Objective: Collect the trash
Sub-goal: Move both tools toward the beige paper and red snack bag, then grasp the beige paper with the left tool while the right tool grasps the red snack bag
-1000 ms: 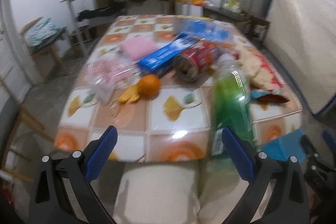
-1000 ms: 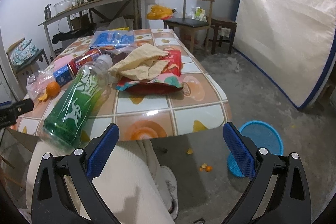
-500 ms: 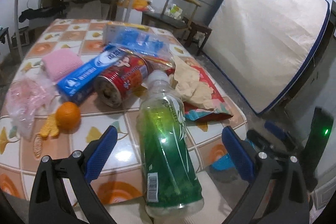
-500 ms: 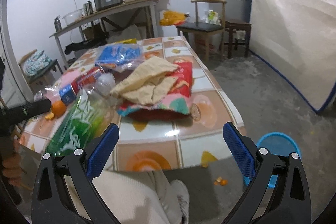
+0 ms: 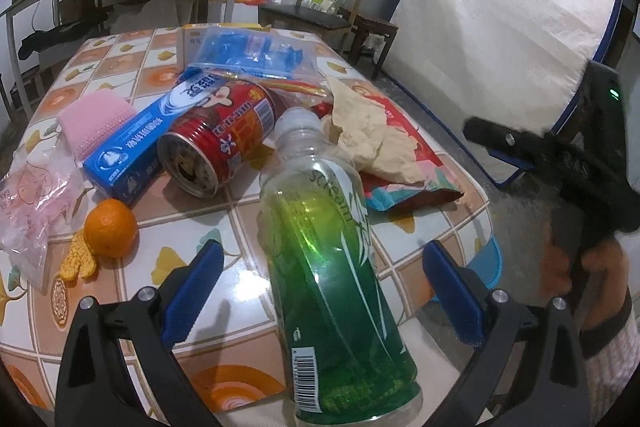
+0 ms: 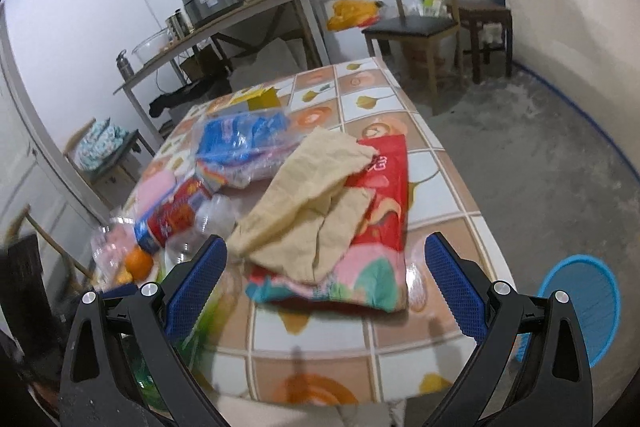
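Left gripper (image 5: pixel 320 291): spread wide, empty, around green bottle (image 5: pixel 332 267) lying at table (image 5: pixel 224 211) near edge, apparently untouched. Right gripper (image 6: pixel 326 285): spread wide, empty, above snack bag (image 6: pixel 376 227) and crumpled paper (image 6: pixel 316 207). Blue basket (image 6: pixel 580 307) on floor.
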